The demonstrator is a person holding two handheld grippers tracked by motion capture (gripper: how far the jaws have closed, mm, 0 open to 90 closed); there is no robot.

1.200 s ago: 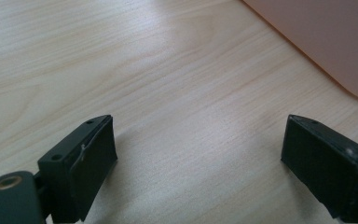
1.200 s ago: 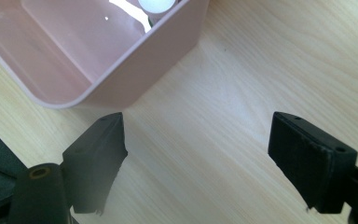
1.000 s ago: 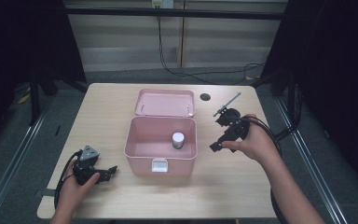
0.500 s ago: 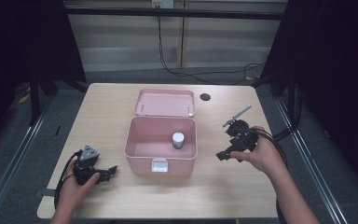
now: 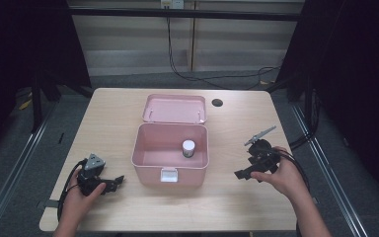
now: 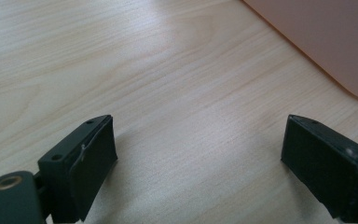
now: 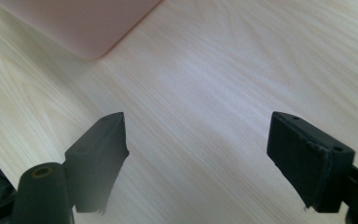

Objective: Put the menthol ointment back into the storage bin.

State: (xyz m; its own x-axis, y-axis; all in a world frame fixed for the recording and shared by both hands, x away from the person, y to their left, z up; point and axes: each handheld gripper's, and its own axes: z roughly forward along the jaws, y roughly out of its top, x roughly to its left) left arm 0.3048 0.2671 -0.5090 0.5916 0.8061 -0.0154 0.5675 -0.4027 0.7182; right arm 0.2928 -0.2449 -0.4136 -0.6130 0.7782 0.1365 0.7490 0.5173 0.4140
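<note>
A pink box (image 5: 170,165) stands open in the middle of the wooden table (image 5: 118,113), its lid (image 5: 174,108) laid back behind it. Inside, near the right wall, stands a small jar with a white cap (image 5: 188,147). My left gripper (image 5: 114,182) rests low at the table's front left, open, jaws pointing toward the box. In the left gripper view its jaws stand wide apart over bare wood, the box corner (image 6: 326,42) at upper right. My right gripper (image 5: 242,174) is open to the right of the box; the box corner (image 7: 74,21) lies at upper left in its view.
A round cable hole (image 5: 217,102) sits in the table's far right part. Black cables (image 5: 217,79) run across the floor behind the table. Metal rails (image 5: 19,163) flank both sides. Dark curtains stand left and right.
My right gripper has moved from above the box's right rim down toward the table's near right side. The left gripper has stayed still.
</note>
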